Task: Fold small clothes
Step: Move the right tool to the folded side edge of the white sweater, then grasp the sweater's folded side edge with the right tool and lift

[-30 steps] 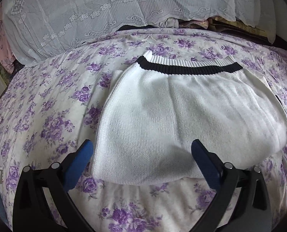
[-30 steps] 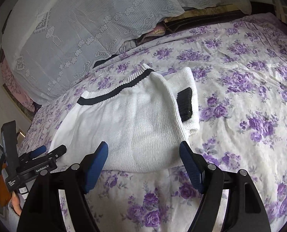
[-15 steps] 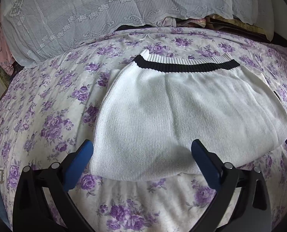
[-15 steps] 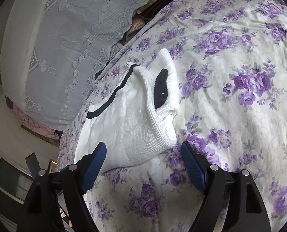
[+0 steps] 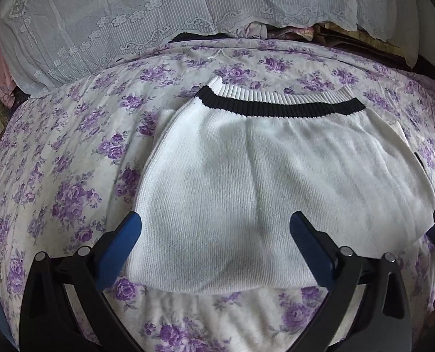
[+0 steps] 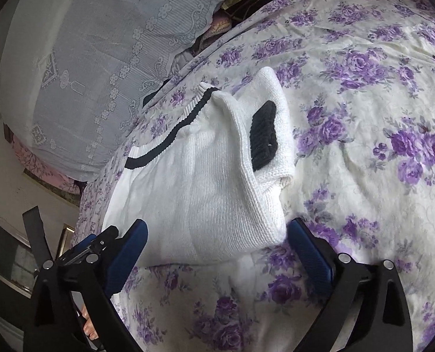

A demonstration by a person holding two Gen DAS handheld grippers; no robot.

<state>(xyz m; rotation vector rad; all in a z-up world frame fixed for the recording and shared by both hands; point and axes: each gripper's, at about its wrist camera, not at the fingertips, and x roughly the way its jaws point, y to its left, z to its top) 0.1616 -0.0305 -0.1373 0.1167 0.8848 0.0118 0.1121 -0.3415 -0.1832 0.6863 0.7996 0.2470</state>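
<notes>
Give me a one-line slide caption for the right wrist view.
Open right gripper straddles the near corner of a folded white sweater on a floral bedspread.

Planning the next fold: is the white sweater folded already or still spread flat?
Partly folded. The sweater lies narrowed on the bedspread, one sleeve doubled over its side with the black cuff on top. Neither gripper holds it.

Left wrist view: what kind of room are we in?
Most likely a bedroom. The white knit garment lies on a purple-flowered bedspread, with a lace-covered pile, probably pillows or bedding, behind it. No workbench or table in view.
</notes>
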